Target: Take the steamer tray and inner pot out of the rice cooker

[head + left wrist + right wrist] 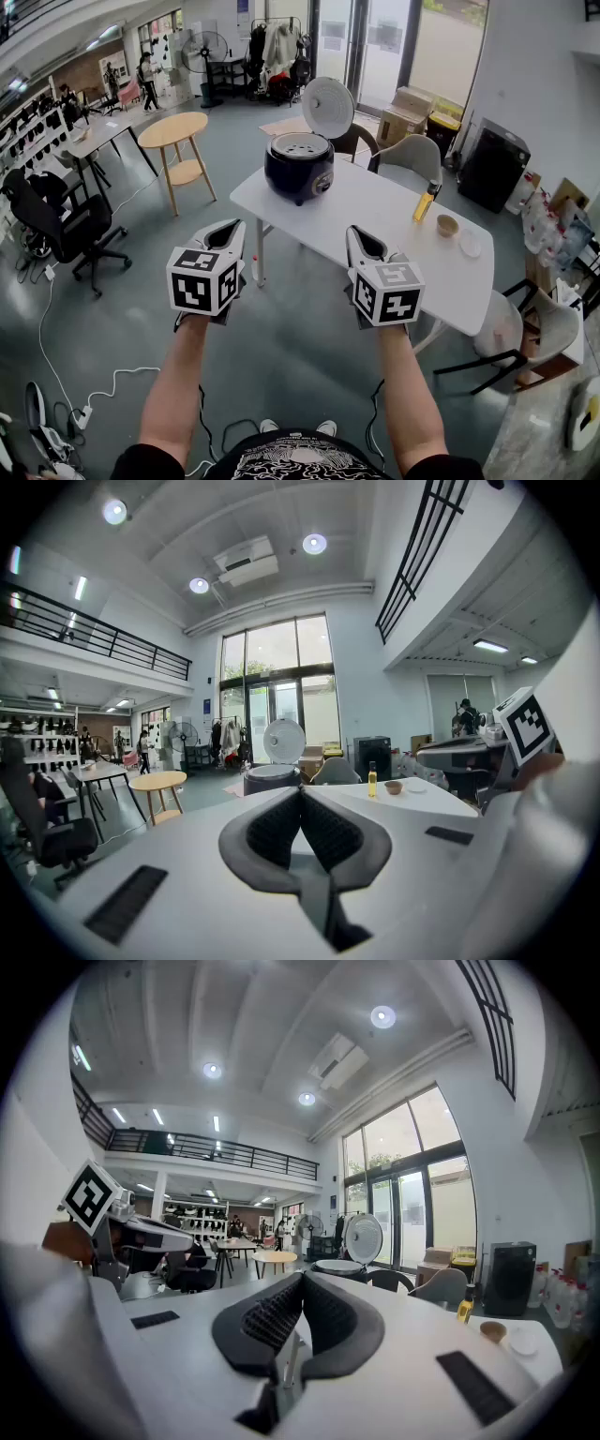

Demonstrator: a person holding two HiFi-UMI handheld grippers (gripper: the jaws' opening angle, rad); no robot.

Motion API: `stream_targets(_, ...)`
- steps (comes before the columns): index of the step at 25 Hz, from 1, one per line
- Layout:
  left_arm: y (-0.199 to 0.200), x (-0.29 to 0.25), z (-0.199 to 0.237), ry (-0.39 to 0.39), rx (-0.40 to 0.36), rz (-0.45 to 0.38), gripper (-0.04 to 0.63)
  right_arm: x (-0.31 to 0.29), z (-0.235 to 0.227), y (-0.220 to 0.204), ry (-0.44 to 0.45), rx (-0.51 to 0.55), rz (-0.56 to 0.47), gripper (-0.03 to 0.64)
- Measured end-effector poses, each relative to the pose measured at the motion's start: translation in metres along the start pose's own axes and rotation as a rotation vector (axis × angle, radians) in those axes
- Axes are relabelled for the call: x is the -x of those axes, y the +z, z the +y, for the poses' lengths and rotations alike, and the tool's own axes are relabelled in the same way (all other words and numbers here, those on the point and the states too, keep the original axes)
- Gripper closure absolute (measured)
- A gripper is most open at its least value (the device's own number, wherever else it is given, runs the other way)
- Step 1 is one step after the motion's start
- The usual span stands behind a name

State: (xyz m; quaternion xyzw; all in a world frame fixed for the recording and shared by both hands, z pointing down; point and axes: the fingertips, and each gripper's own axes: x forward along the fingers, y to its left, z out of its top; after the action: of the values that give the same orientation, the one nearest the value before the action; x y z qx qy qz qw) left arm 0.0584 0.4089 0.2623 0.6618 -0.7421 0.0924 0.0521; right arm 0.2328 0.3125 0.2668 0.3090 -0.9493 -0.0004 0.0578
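Only steamer tray [300, 146] visible in cooker [297, 176]

A white table [375, 211] carries a bottle of yellow liquid [427, 201] near its far edge, with a small brown bowl [447, 225] just beside it and a white saucer [471, 245] nearer the right corner. Left of the table stand a round wooden side table [174, 131] and a black office chair [70, 230]; beyond its far edge are a beige chair [412, 157], cardboard boxes [409, 111] and a pedestal fan [205, 47].
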Motion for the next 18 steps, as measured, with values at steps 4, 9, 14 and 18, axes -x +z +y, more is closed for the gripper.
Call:
stream_targets(4, -0.0036, 0.0009, -0.0038, -0.011, -0.001, 0.015, 0.583, 0.0059, 0.0005, 0.0019, 0.001, -0.003, -0.005, 0.604)
stream_targets(9, -0.0053, 0.0026, -0.0016, -0.018, 0.007, 0.019, 0.583, 0.0062, 0.003, 0.0031, -0.004, 0.0, -0.001, 0.591)
stream_targets(14, -0.0068, -0.0004, -0.0005, -0.017, 0.003, 0.025, 0.56, 0.0037, 0.0026, 0.0003, 0.011, -0.011, 0.004, 0.566)
stream_targets(18, -0.0076, 0.0019, 0.001, -0.025, 0.012, 0.025, 0.535, 0.0035, 0.0067, 0.0002, 0.019, -0.006, 0.005, 0.525)
